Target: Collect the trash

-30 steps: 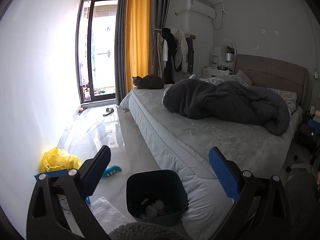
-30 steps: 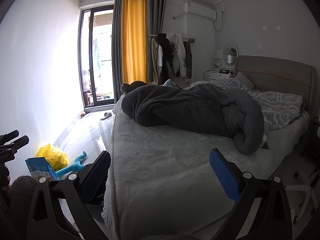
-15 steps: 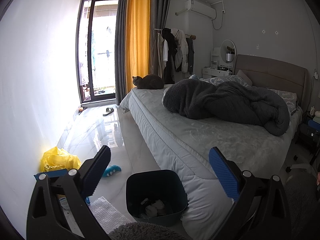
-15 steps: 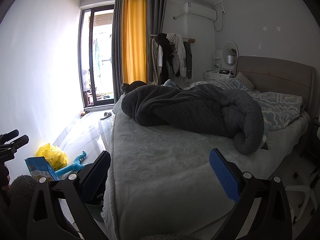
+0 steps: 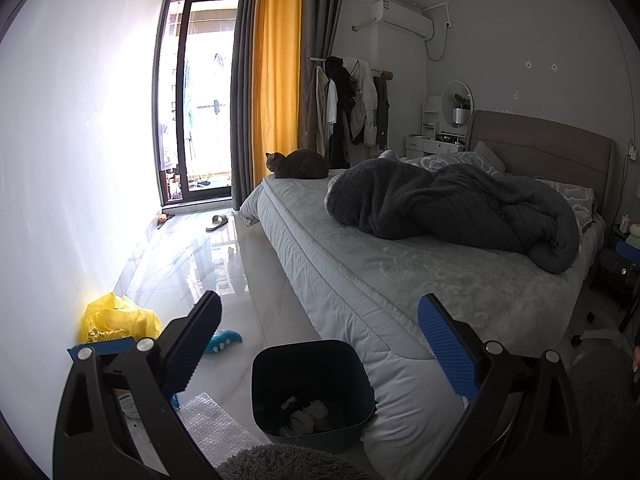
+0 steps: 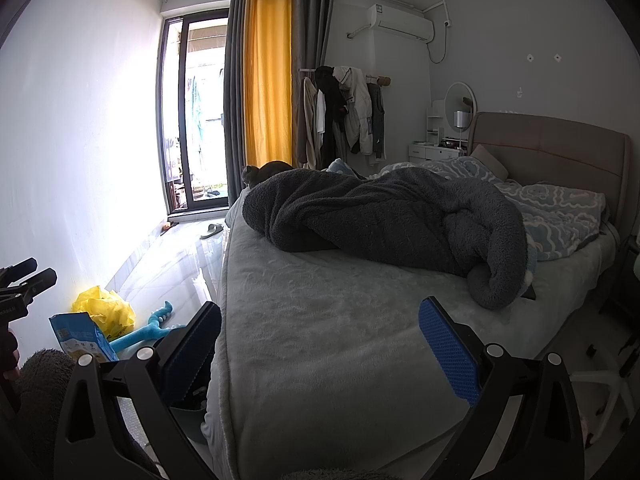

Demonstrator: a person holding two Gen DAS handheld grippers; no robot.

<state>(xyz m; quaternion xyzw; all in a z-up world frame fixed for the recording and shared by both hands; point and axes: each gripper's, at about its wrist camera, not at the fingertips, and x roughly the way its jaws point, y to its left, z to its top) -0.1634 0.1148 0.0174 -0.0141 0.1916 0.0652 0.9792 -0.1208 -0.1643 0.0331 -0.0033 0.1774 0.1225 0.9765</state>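
A dark bin (image 5: 280,364) stands on the floor at the bed's corner, with crumpled white trash (image 5: 310,420) inside. My left gripper (image 5: 320,344) is open and empty, held above the bin. On the floor by the left wall lie a yellow plastic bag (image 5: 116,318), a blue packet (image 6: 80,338), bubble wrap (image 5: 212,432) and a teal toy (image 5: 224,340). My right gripper (image 6: 320,348) is open and empty, over the bed's near corner. The bin is mostly hidden behind its left finger in the right wrist view.
A bed (image 5: 400,276) with a heaped dark blanket (image 5: 452,208) fills the right side. A cat (image 5: 298,165) lies on its far corner. A slipper (image 5: 217,222) lies near the balcony door (image 5: 196,100). A grey rug (image 5: 280,462) lies under me.
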